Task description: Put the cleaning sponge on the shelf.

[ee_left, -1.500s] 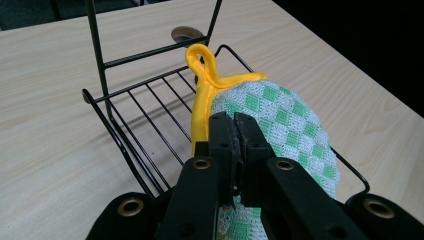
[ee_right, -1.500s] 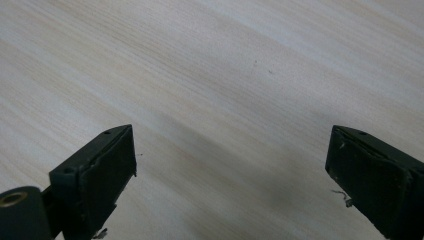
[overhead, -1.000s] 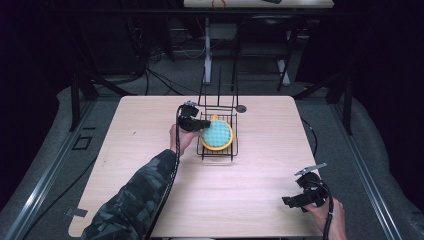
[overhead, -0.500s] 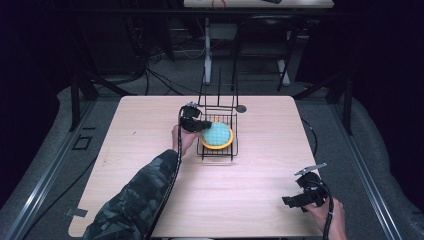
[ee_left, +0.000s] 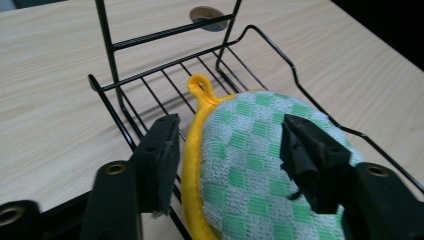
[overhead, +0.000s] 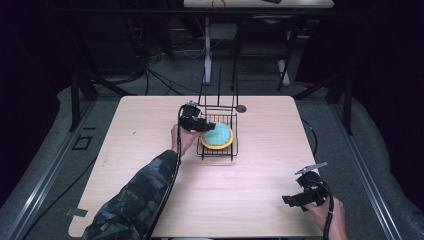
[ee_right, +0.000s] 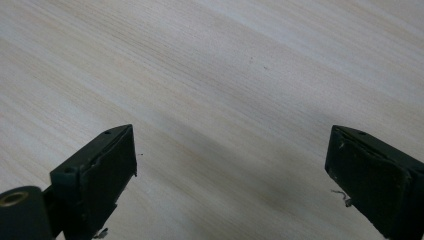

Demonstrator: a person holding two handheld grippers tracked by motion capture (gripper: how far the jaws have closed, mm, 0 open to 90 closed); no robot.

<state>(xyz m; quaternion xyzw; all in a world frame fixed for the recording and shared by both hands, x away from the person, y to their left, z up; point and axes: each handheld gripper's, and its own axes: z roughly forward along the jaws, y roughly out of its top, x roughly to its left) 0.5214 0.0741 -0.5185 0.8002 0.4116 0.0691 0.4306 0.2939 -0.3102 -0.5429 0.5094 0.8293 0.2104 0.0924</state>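
Wooden table (overhead: 150,150), one rack (overhead: 218,150), one potholder (overhead: 218,134)

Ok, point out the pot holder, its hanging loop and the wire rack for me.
pot holder (ee_left: 260,160), left gripper view, checked green face
hanging loop (ee_left: 200,86), left gripper view, yellow ring
wire rack (ee_left: 150,74), left gripper view, back rail

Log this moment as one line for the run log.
left gripper: open, jaws astride pot holder | pot holder: lying in wire rack | right gripper: open, over bare table
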